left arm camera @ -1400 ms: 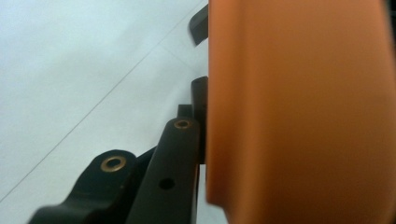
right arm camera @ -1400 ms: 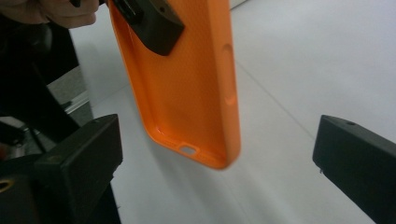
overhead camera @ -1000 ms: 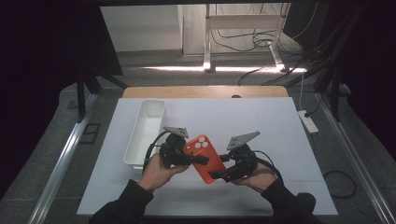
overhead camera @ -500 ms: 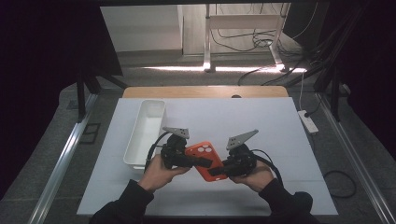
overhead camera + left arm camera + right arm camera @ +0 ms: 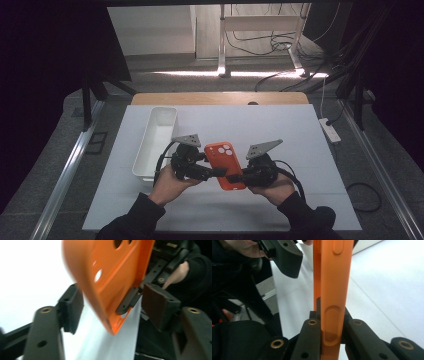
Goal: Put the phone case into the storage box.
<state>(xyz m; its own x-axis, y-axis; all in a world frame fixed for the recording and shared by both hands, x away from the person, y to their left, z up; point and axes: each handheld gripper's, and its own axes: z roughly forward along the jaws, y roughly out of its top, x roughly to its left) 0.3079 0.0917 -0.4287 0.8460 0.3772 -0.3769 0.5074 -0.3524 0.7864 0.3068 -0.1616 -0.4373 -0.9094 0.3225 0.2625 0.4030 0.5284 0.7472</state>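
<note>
Here, the right gripper (image 5: 235,176) pinches an orange plastic phone case (image 5: 226,165); the left gripper (image 5: 212,172), jaws just opening, straddles it without touching.

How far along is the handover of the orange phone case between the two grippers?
Done: the right gripper is clamped on the case. In hand: the left gripper has just been opening, its fingers off the case, which sits between them. Left: pulling the left gripper away; the white bin is empty, possibly the destination.

The right hand-held gripper (image 5: 329,336) clamps the edge of an upright orange phone case (image 5: 333,290). The other hand-held gripper's black pad (image 5: 287,258) hangs beside it, above the white surface (image 5: 387,290).
</note>
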